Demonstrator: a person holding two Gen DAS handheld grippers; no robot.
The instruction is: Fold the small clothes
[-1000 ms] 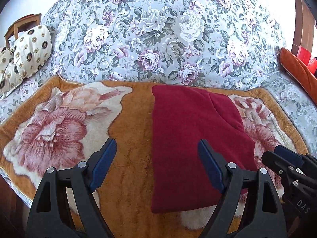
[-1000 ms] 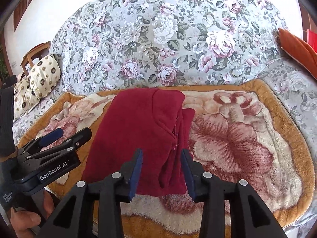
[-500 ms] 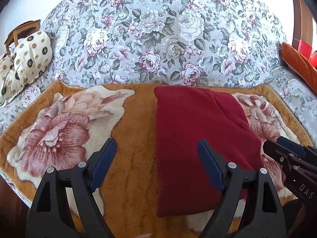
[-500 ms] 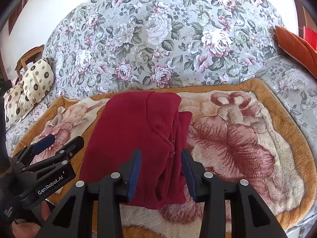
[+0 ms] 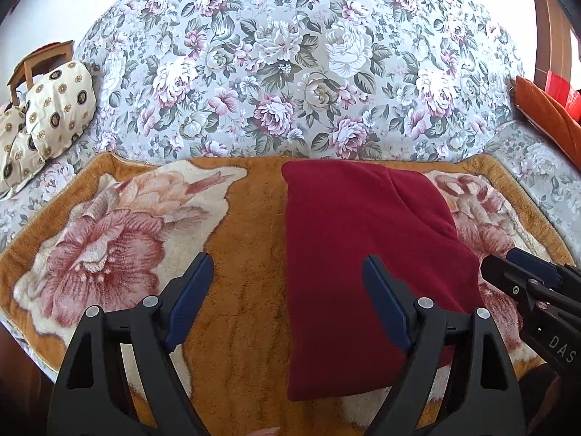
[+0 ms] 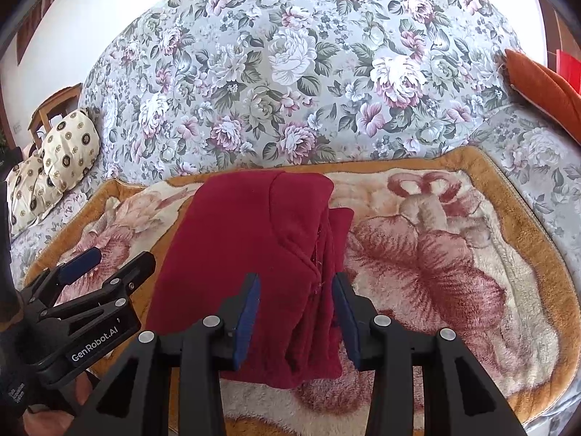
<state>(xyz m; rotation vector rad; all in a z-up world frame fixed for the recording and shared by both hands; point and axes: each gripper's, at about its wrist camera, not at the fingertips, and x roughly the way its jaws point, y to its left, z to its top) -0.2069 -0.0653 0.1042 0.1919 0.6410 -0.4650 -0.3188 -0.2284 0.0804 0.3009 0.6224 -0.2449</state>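
Observation:
A dark red folded garment [image 5: 345, 236] lies flat on a plush orange blanket [image 5: 247, 236] with big pink flowers. My left gripper [image 5: 285, 259] hovers open and wide over the garment's left edge, one finger above the blanket and the other above the cloth. In the right wrist view the garment [image 6: 247, 239] shows stacked folds along its right side. My right gripper [image 6: 295, 278] hangs above that near right edge, jaws partly apart and not pressing the cloth. Each gripper shows in the other's view: the left gripper [image 6: 121, 256] at lower left, the right gripper [image 5: 499, 257] at right.
The blanket [image 6: 435, 254] lies on a grey floral cover [image 5: 290, 72] that rises behind it. Cream patterned cushions [image 5: 47, 109] sit far left beside a wooden chair [image 5: 40, 61]. An orange cushion [image 5: 552, 116] lies at the right. A hand [image 6: 58, 410] holds the left gripper.
The right wrist view has shifted slightly, so the garment's near edge sits a little lower in the frame. The garment lies as before and both jaws keep their width.

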